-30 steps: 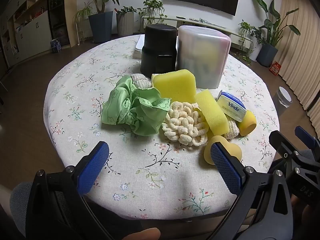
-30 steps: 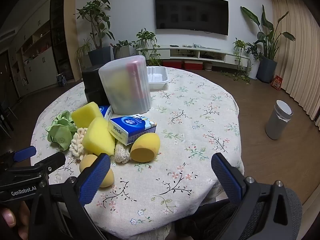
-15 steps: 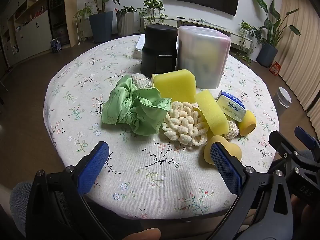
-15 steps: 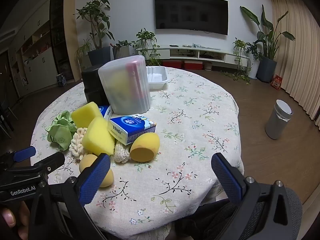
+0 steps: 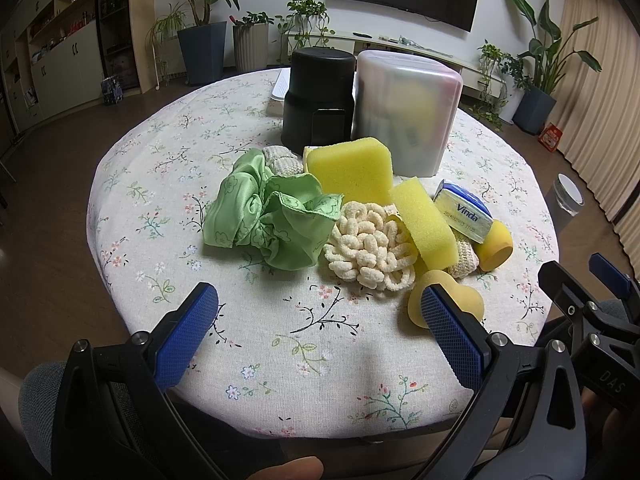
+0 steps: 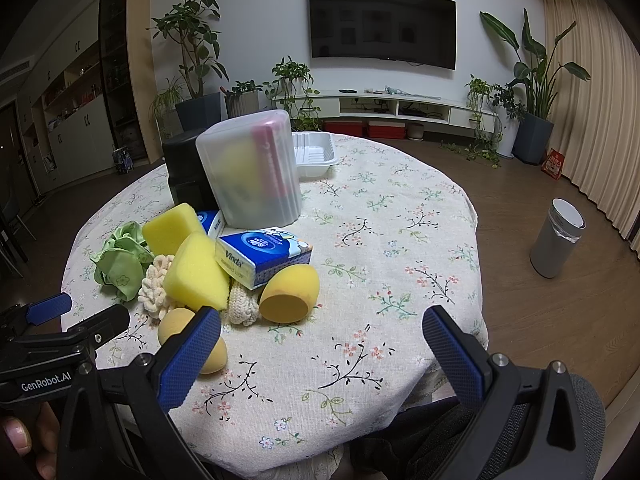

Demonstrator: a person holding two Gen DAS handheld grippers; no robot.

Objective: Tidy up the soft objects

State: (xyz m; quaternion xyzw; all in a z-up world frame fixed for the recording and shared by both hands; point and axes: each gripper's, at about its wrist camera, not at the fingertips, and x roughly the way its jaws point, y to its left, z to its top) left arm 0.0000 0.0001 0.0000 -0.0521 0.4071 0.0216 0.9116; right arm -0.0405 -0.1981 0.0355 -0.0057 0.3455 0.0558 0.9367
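A pile of soft things lies mid-table: a green scrunchie (image 5: 268, 220), a cream looped puff (image 5: 370, 248), two yellow sponges (image 5: 352, 170) (image 5: 426, 224), a knitted pad (image 6: 244, 304), a Vinda tissue pack (image 6: 262, 256) and orange makeup sponges (image 6: 290, 294) (image 5: 444, 304). Behind them stand a black container (image 5: 318, 98) and a frosted lidded box (image 5: 406, 114). My left gripper (image 5: 320, 340) hovers open at the near table edge, empty. My right gripper (image 6: 322, 354) is open too, just right of the pile, holding nothing.
A round table with a floral cloth (image 6: 400, 216) carries a white tray (image 6: 314, 154) at the back. A grey bin (image 6: 558, 238) stands on the floor to the right. Plants, a TV bench and cabinets line the room. A person's knees sit below both grippers.
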